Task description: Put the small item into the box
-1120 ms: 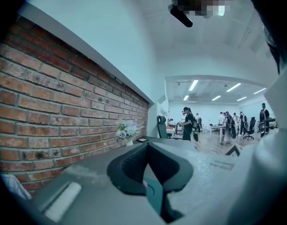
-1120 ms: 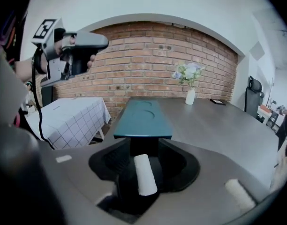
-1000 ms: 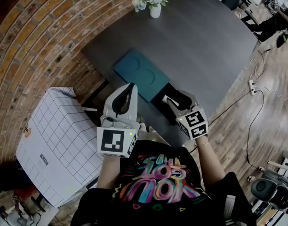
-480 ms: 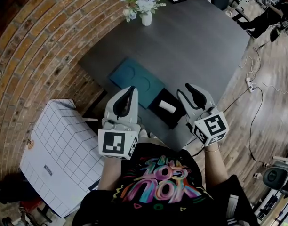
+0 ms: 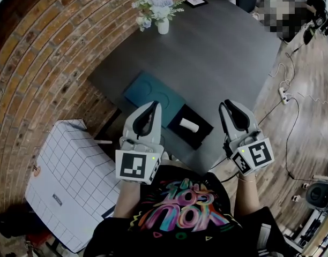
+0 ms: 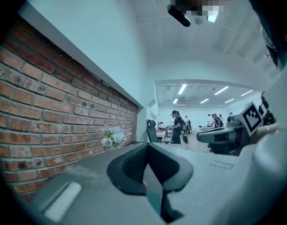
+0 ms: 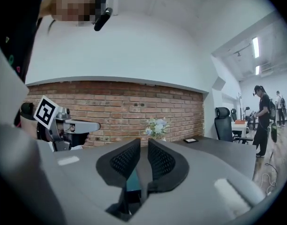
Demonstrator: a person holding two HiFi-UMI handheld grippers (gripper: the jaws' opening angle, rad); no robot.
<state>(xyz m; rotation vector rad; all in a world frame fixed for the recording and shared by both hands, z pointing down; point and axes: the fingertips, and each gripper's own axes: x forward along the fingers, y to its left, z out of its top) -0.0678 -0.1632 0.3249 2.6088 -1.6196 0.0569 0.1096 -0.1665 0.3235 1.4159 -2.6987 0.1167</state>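
Head view: the small white item [image 5: 188, 125] lies inside the black box [image 5: 202, 137], mid-frame on the grey table [image 5: 223, 52]. Left gripper view: the left gripper [image 6: 147, 146] is pinched together, holding nothing. Right gripper view: the right gripper [image 7: 143, 144] has just been closing; a thin gap shows, nothing in it.

left gripper [image 5: 152, 109]: jaws together | right gripper [image 5: 229, 107]: jaws just closing (nothing between)

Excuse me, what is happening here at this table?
A person holds a gripper in each hand at a dark table. The small white item lies in the black box, with a teal piece beside it. The right gripper has just been closing its jaws on nothing. The left gripper is shut and empty.
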